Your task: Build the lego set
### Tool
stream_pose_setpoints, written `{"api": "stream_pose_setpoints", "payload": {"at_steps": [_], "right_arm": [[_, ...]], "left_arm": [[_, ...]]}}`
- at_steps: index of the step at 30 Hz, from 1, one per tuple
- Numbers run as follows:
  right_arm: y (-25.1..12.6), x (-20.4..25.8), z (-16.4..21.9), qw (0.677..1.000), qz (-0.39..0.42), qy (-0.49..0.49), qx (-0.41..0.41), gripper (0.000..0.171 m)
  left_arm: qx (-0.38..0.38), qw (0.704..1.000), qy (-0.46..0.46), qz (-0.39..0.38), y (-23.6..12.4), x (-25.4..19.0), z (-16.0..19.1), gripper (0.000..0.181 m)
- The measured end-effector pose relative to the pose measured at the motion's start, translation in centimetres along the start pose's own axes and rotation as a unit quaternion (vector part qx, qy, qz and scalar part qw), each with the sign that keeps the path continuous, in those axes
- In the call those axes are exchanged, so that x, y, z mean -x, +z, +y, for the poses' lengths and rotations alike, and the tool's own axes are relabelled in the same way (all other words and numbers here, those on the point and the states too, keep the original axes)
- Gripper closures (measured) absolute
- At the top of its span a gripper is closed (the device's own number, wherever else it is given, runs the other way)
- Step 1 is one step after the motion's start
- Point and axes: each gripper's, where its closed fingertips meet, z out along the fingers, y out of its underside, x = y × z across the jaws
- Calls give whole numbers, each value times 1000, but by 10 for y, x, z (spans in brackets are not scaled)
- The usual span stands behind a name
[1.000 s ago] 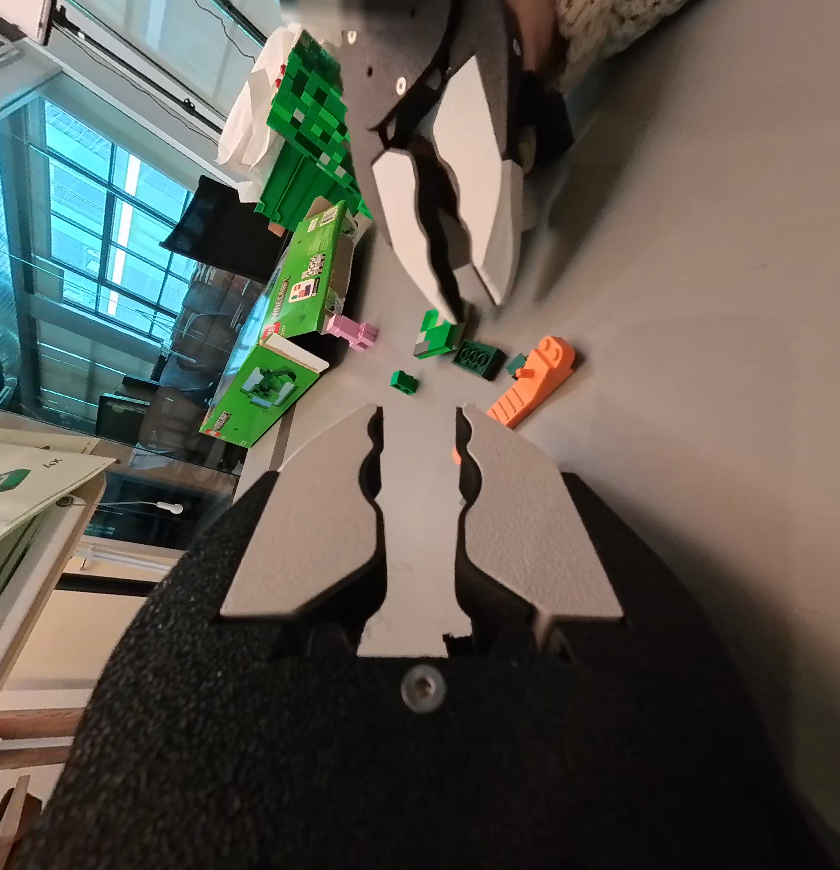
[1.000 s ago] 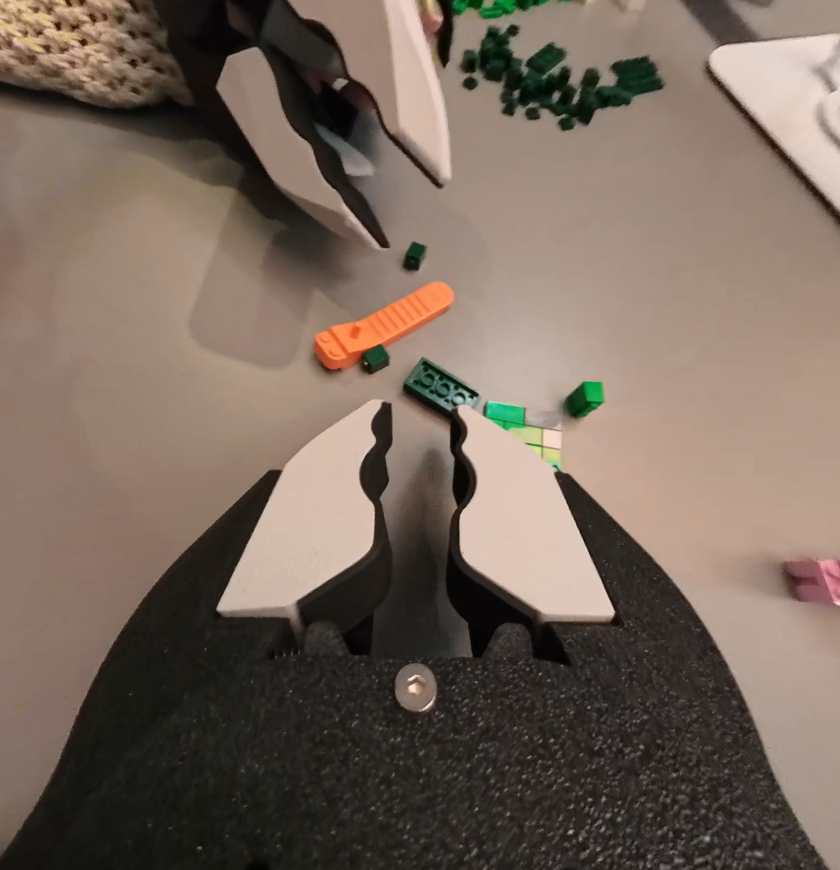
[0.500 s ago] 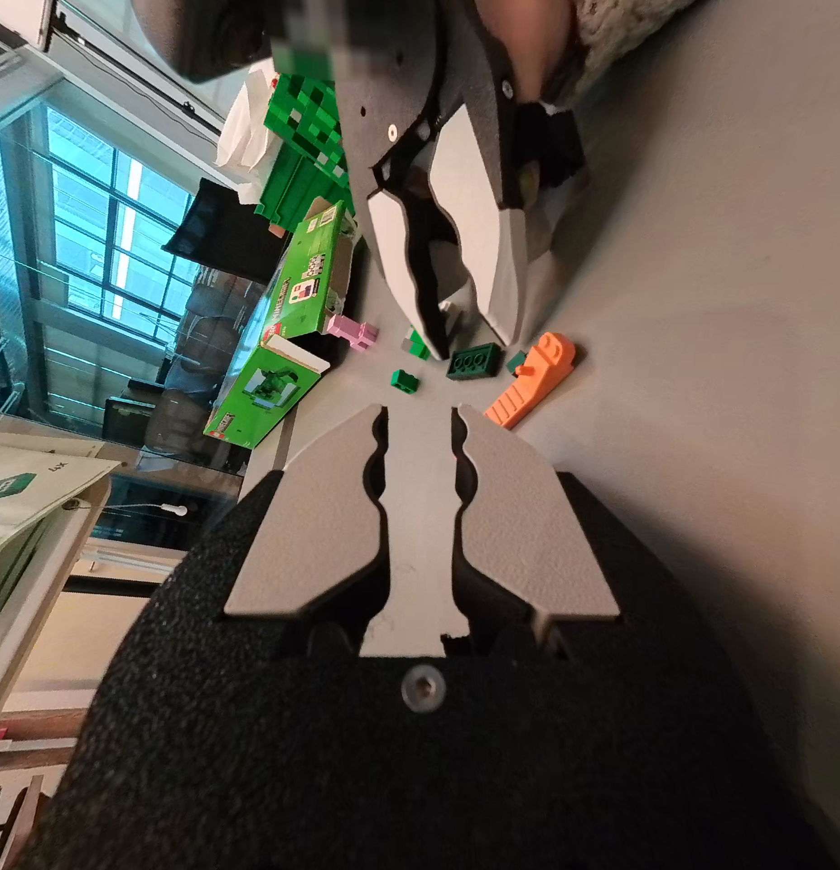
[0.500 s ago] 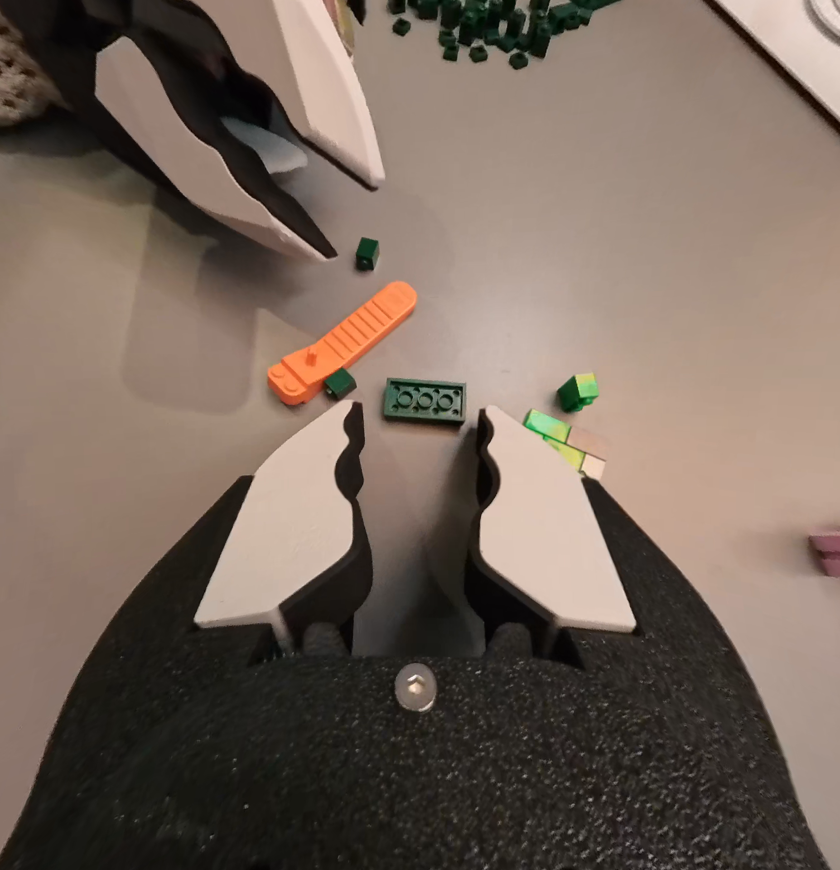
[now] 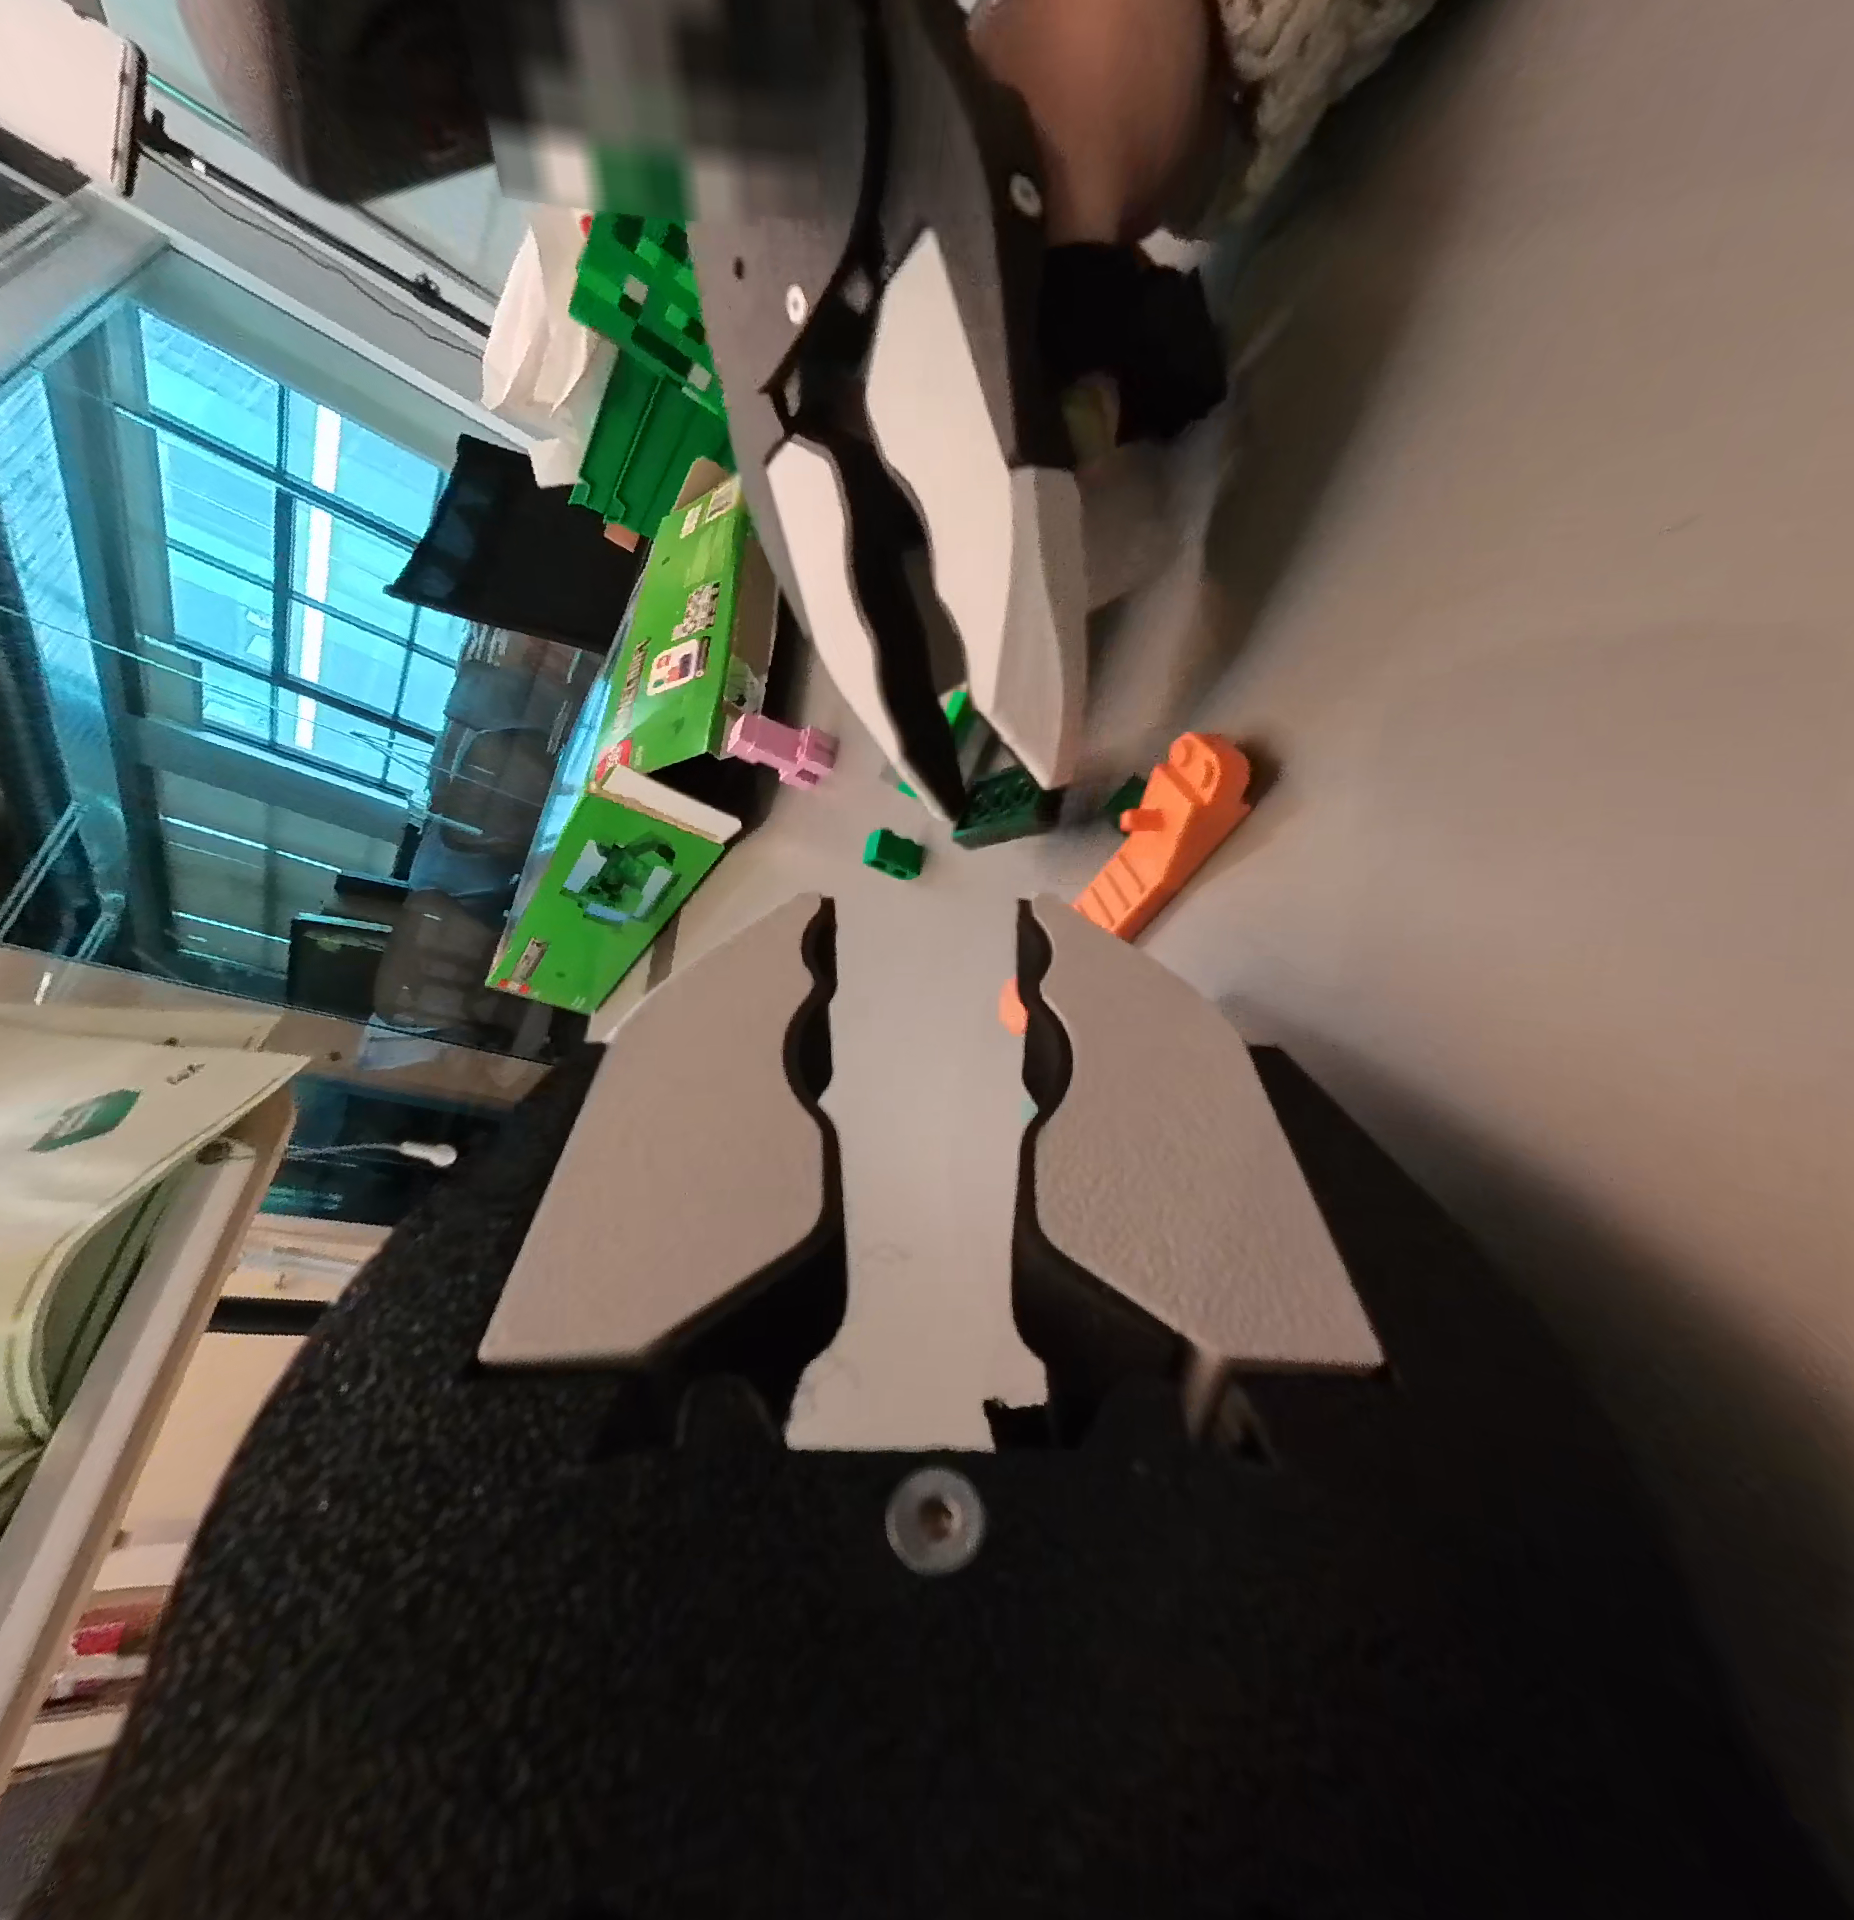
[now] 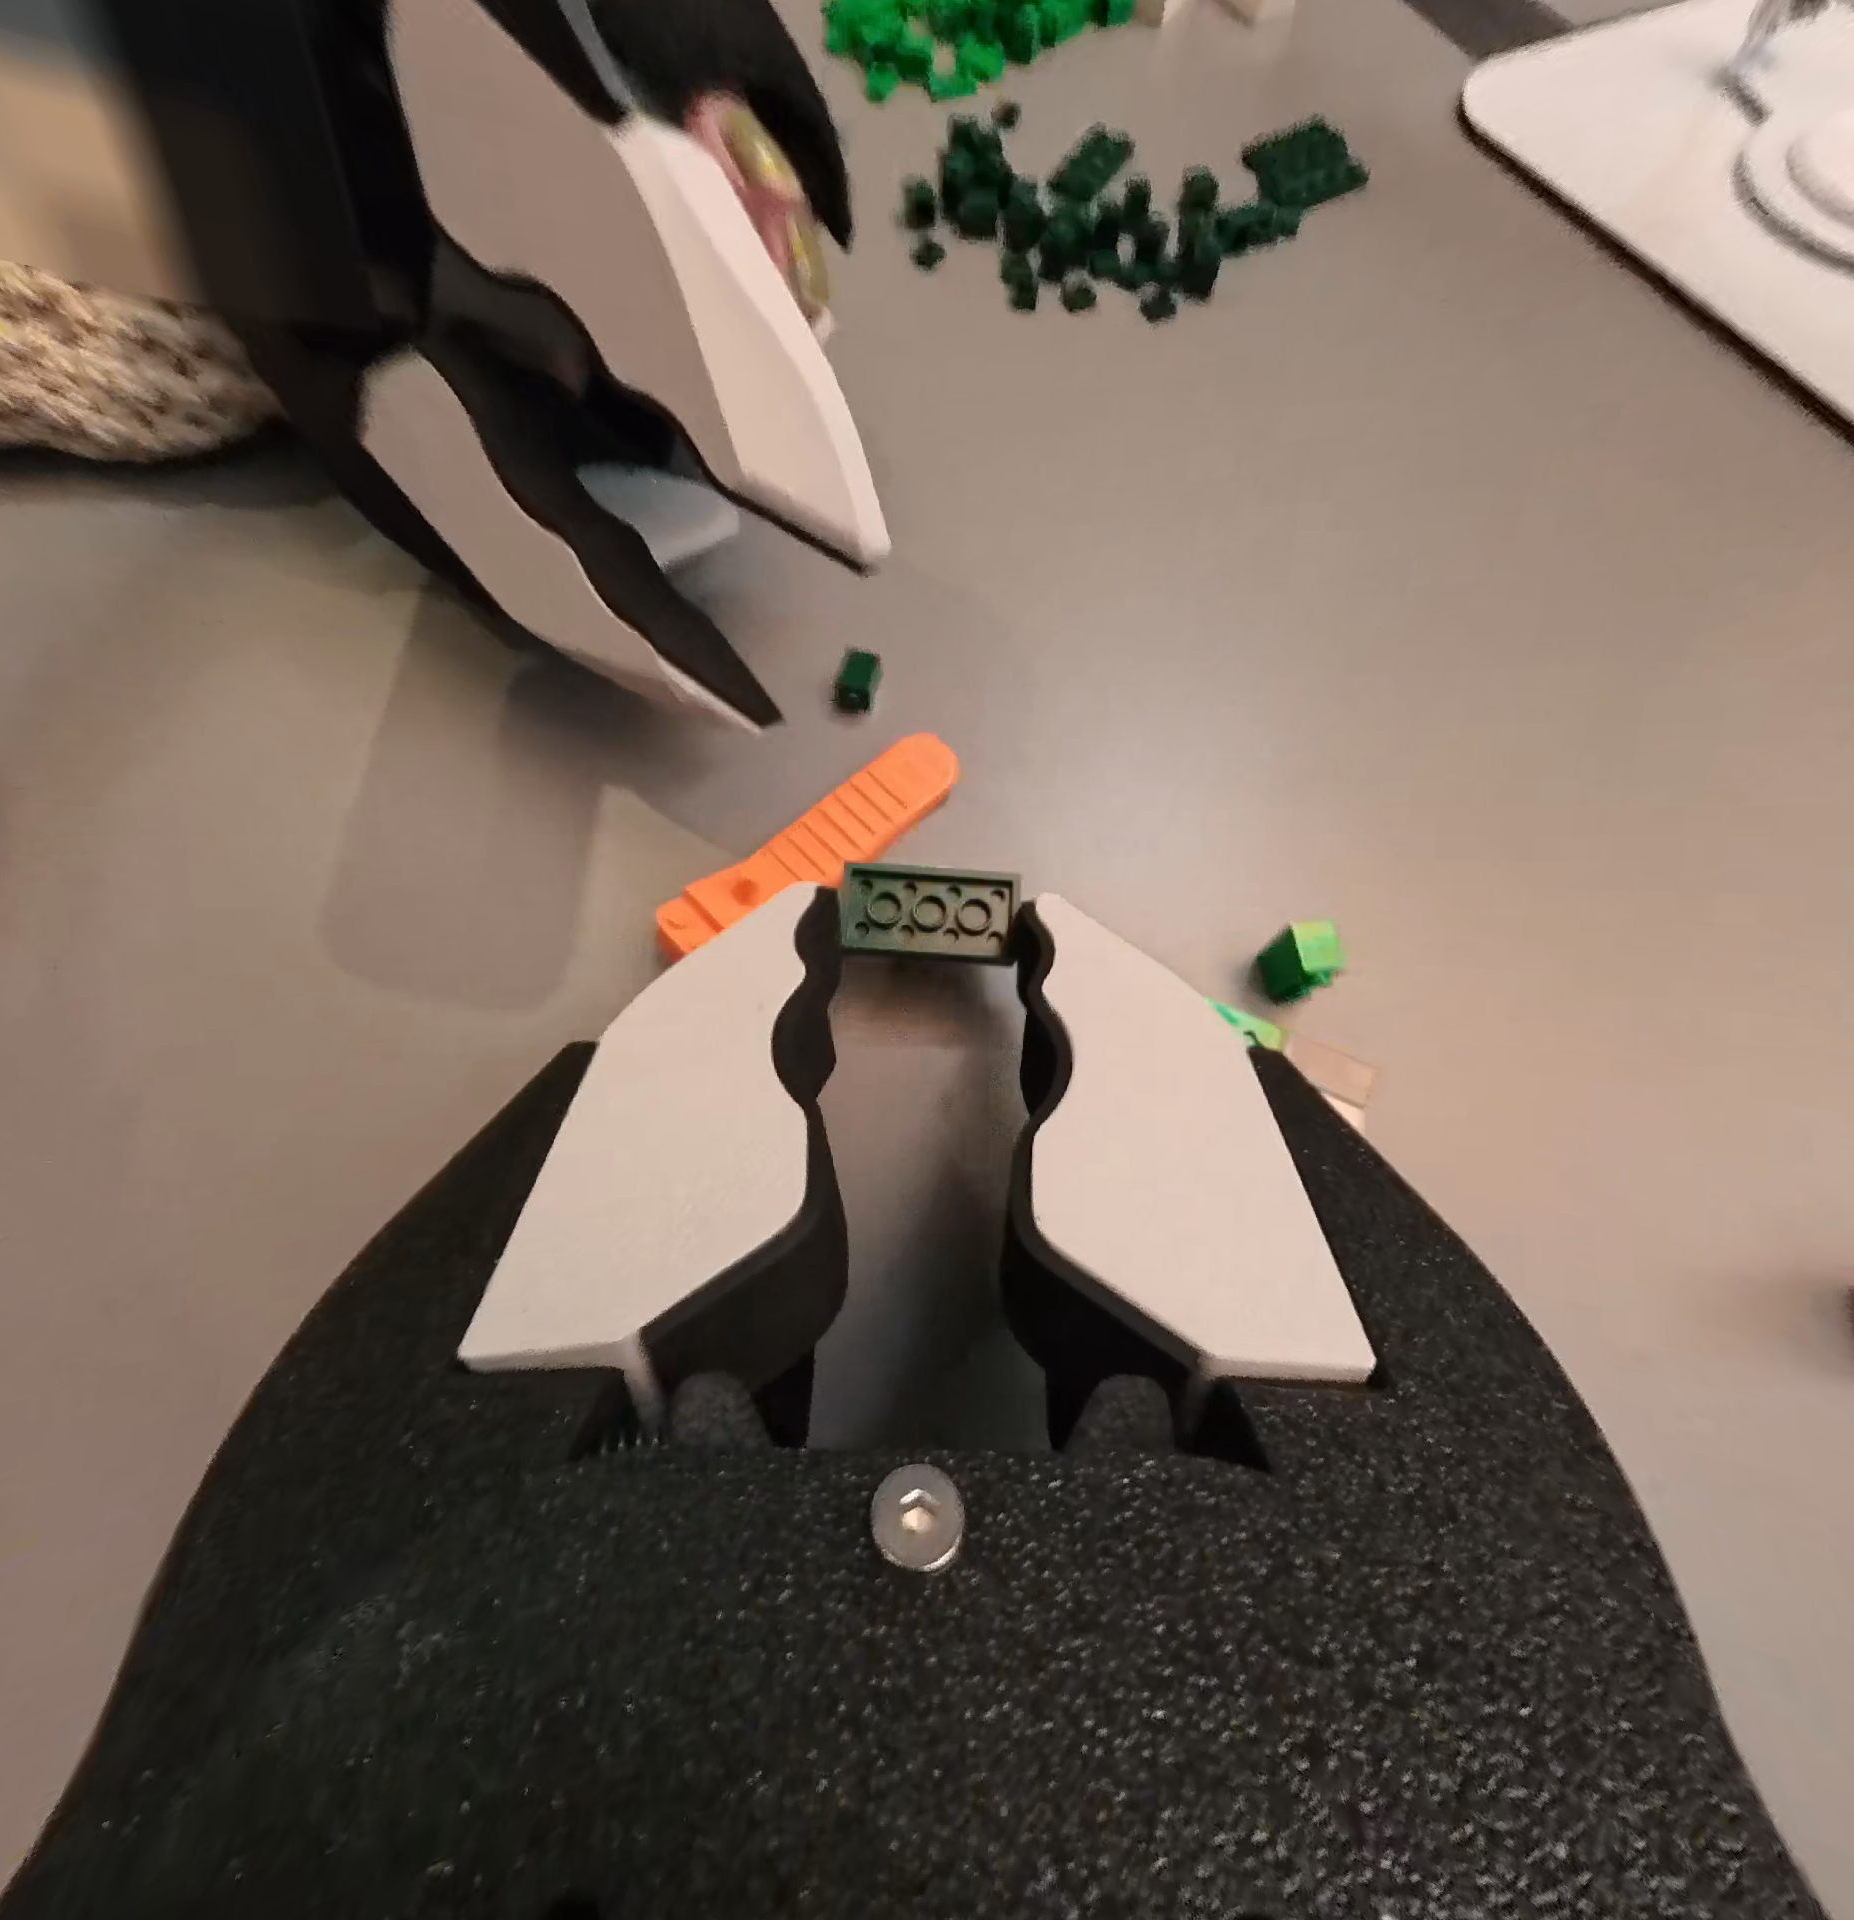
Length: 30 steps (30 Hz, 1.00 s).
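Grey table (image 6: 1422, 644) fills the right wrist view. Right gripper (image 6: 925, 914), lower centre, is clamped on a dark green 2x4 plate (image 6: 928, 916) at its fingertips, plate underside facing the camera, frame centre. Left gripper (image 6: 824, 634), upper left, jaws parted, holding nothing. Green set box (image 5: 632, 821) sits left of centre in the left wrist view. Pile of dark green bricks (image 6: 1120, 229) at top centre. Orange brick separator (image 6: 809, 842) lies just behind the plate. Small bright green brick (image 6: 1300, 958) right of centre; single dark green brick (image 6: 857, 681) beside the left fingertips.
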Motion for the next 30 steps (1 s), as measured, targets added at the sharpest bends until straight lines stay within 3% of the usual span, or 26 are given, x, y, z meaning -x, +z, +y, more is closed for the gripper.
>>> {"api": "stream_pose_setpoints", "payload": {"at_steps": [3, 8, 11, 14, 17, 19, 20, 26, 30], "right_arm": [[-1, 20, -16, 997, -64, 6, -50, 139], [-1, 31, -28, 992, -100, 13, -80, 139], [-1, 33, -29, 991, -108, 14, -83, 139], [0, 35, -30, 990, -111, 12, -86, 139], [0, 36, -31, 990, -111, 13, -87, 139], [-2, 36, -33, 989, -115, 14, -96, 156], [-2, 36, -34, 988, -115, 15, -101, 156], [-3, 31, -36, 990, -93, 4, -109, 144], [-7, 16, -18, 997, -48, -25, -57, 139]], "left_arm": [[1, 1000, 30, 2, 2, -5, -3, 150], [-5, 997, 79, 8, 4, -14, -11, 151], [-6, 994, 109, 6, 3, -17, -14, 165], [-3, 991, 132, -6, 3, -16, -15, 173], [1, 990, 143, -8, 4, -16, -14, 171], [1, 990, 142, -8, 5, -16, -15, 166], [-1, 990, 142, -9, 4, -16, -16, 172], [8, 995, 99, -8, 5, -11, -11, 175], [16, 997, 76, -16, 5, -5, -6, 175]]}}
